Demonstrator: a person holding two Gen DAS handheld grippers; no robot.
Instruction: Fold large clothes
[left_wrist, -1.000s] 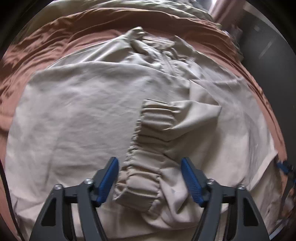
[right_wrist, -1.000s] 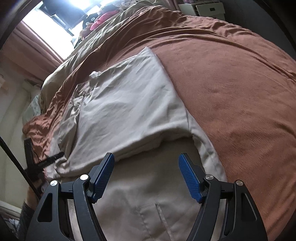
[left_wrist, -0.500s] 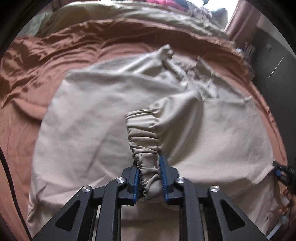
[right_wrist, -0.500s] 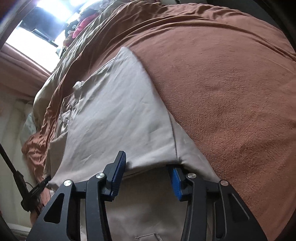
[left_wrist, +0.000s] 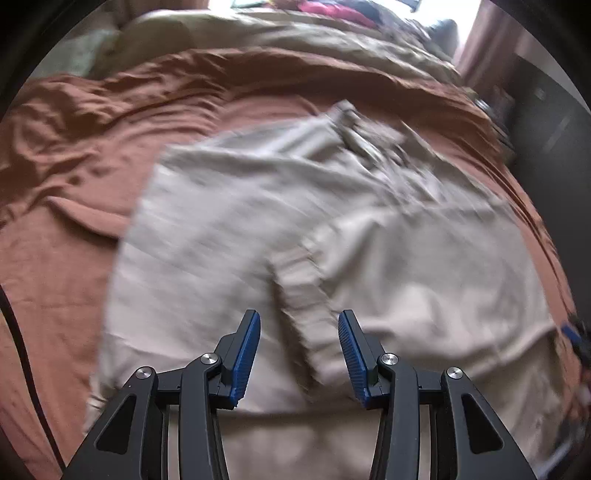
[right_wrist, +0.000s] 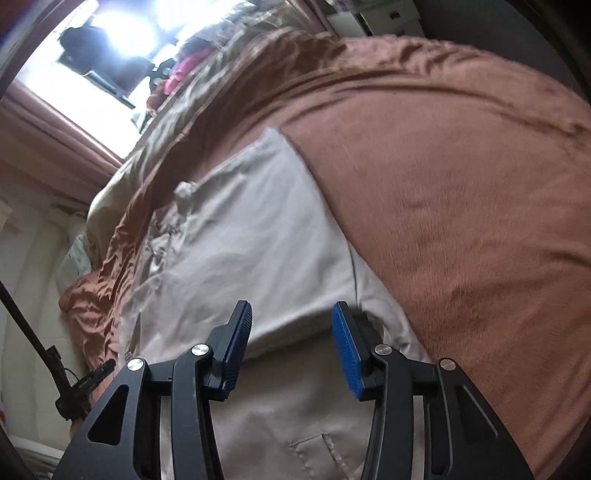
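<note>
A beige jacket (left_wrist: 369, 229) lies spread on a rust-brown bedcover (left_wrist: 74, 155), its long axis running from the near hem away to the collar at the far end. The left gripper (left_wrist: 299, 354) hangs over the elastic sleeve cuff (left_wrist: 306, 314), jaws having just opened, pads apparently clear of the cloth, though blur softens the view. The right gripper (right_wrist: 291, 347) sits half open over the folded edge of the jacket, gripping nothing.
</note>
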